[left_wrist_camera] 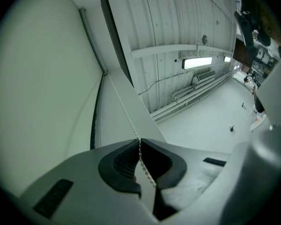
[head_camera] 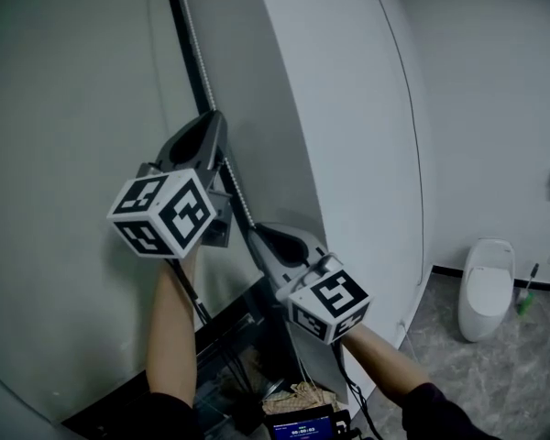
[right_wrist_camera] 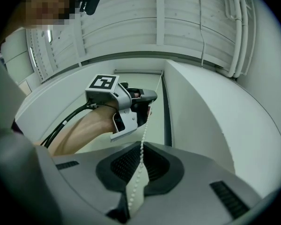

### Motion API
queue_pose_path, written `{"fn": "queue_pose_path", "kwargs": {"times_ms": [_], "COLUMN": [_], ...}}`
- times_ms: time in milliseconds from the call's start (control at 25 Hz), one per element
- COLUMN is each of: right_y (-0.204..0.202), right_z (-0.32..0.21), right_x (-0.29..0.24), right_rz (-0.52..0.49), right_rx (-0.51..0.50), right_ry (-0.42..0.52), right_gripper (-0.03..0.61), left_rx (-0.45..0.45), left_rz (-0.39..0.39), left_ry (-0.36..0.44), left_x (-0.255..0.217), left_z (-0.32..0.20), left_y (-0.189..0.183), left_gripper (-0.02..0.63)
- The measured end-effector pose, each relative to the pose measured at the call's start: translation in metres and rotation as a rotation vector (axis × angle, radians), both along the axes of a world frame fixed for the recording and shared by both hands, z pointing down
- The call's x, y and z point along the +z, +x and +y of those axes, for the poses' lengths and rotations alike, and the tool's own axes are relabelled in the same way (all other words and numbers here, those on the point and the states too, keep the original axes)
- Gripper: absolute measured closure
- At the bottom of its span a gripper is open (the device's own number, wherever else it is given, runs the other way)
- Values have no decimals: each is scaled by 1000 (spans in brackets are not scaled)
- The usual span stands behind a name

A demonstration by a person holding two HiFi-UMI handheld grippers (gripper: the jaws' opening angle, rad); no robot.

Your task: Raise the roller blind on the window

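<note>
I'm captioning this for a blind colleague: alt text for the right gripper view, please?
The right gripper is shut on a white bead chain, which runs up to the left gripper, shut on the same chain farther along. A bare forearm reaches in behind the left gripper.

Left gripper [head_camera: 213, 126] above right gripper [head_camera: 259, 235], both along the bead chain [head_camera: 200, 58]; toilet [head_camera: 487, 287] far right.

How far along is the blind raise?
Done: both grips are set. The left gripper has its jaws shut on the bead chain higher up, and the right gripper has its jaws shut on it lower down. In hand: a pull on the chain. Left: the blind fabric covers the window beside both grippers, so most of the raising seems to lie ahead. I can't tell how far it has risen.
</note>
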State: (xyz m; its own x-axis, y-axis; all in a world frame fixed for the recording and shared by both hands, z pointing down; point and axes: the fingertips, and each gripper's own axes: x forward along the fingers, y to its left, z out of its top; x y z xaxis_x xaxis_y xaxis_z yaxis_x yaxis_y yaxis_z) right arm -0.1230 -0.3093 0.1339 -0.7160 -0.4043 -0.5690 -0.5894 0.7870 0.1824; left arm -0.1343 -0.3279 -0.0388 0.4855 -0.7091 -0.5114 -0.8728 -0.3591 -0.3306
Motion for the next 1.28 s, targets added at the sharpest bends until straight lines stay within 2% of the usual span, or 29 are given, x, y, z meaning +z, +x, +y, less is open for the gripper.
{"fn": "queue_pose_path", "kwargs": {"times_ms": [120,360,480,760,1000,1280], "right_y": [-2,15,26,35,29,10], "right_z": [-6,-9,-7,-11,-3,-3], "right_x": [1,-29,-50,-88,-156,-171], "right_rz": [6,-68,-96,-133,-164,-154], "right_rx": [-38,-106,-128,-140,-222,-274], "right_ry": [-24,-40,-34,-15,-27,-29], "right_gripper": [558,556,537,535,535,535], "left_rx": [-31,-66,-72,-56,-40,-19], "left_rz": [-8,-35,-47,-67,-100,-122], "left_ry": [28,51,42,41,-27,-68], "left_x": [2,10,29,77,99,165], "left_z": [6,20,22,34,28,30], "left_y": [-6,-6,-5,-3,5,7], "left_gripper": [594,594,594,594,594,594]}}
